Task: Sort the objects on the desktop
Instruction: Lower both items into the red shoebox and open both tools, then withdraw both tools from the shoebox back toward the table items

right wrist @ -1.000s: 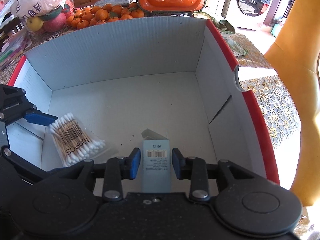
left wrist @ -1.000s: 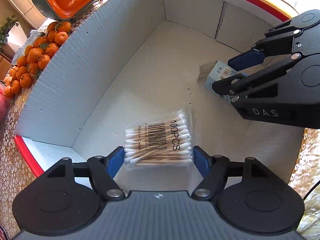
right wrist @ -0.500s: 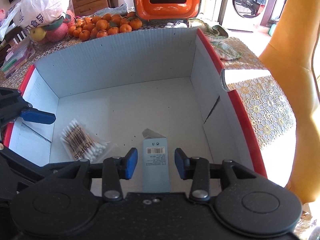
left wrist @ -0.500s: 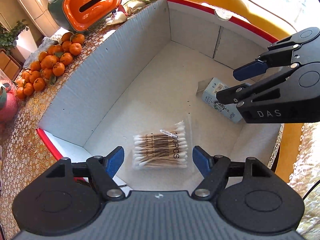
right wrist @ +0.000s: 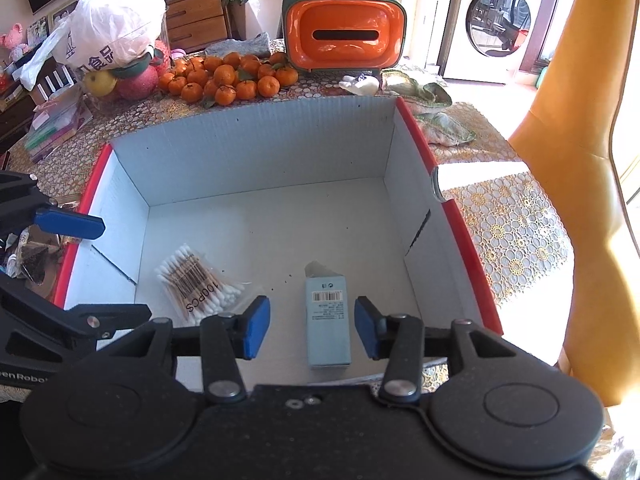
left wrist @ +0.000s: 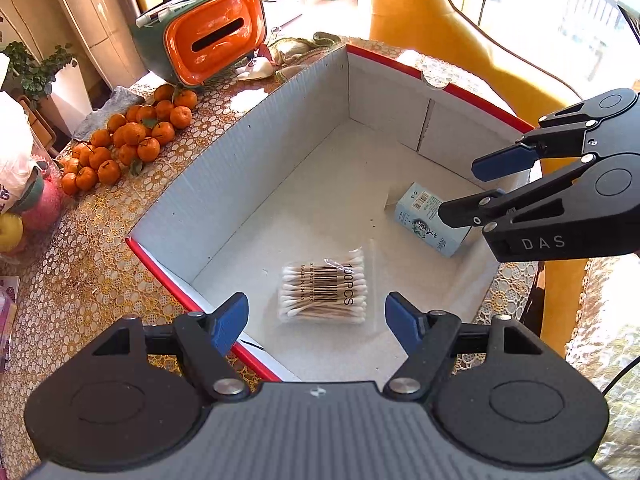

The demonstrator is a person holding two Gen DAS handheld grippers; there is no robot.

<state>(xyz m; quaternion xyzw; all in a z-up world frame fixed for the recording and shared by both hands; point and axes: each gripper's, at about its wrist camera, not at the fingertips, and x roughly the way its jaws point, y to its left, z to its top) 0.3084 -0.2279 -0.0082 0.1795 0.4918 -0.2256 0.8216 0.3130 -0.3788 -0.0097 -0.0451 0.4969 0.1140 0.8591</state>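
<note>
Closest in, the left gripper (left wrist: pixel 316 316) hangs above the near end of the cardboard box (left wrist: pixel 256 128), tilted steeply down, its blue pads spread wide with nothing between them. Directly beneath the gap, the packet of cotton swabs (left wrist: pixel 323 294) lies flat on the box floor, clear of both pads. The right gripper (right wrist: pixel 312 327) is tilted down the same way over its own side of the box; its jaws are opening, and the small blue carton (right wrist: pixel 327 320) lies on the floor below and between the pads, touched by neither. Both items therefore look delivered: two things sit in the box, well apart from each other, and each tool has let go. What is left, judging by the clutter, is anything else on the table (right wrist: pixel 500 232) meant for sorting; some loose odds and ends show just outside the box's left wall, too small to name. Farther off stand a pile of tangerines (right wrist: pixel 228 76) and an orange tissue holder (right wrist: pixel 344 36).
</note>
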